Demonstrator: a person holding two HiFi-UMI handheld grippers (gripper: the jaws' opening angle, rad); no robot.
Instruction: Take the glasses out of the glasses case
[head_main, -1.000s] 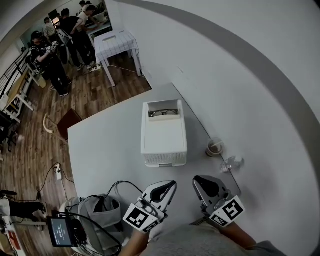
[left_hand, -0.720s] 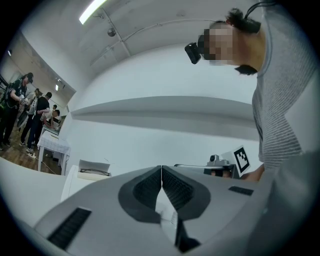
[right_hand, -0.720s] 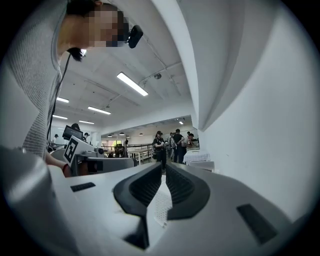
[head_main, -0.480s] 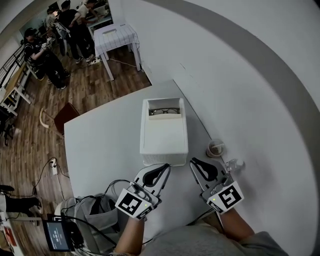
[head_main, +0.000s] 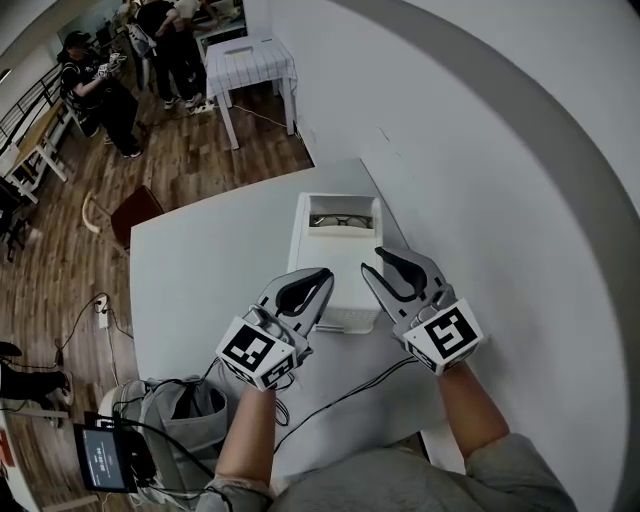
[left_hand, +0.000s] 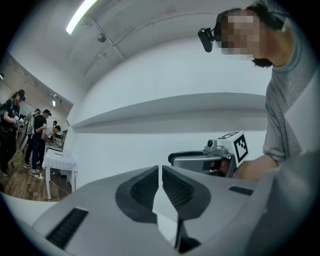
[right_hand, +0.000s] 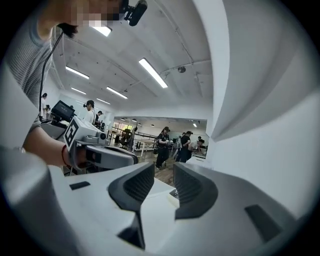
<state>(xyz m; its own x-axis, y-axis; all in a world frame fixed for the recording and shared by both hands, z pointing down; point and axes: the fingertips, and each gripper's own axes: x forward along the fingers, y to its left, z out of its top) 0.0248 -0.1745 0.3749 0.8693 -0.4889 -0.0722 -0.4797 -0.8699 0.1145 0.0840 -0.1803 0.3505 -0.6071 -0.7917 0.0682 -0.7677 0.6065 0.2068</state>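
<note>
L gripper (head_main: 323, 273) closed | R gripper (head_main: 369, 262) ajar | glasses (head_main: 336, 221) in case (head_main: 345, 250)

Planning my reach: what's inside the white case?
A pair of dark-framed glasses lies in the open far end of the white case. The rest of its inside is covered by its white top.

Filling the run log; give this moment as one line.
left gripper shut | right gripper open | both near glasses case | glasses inside case
</note>
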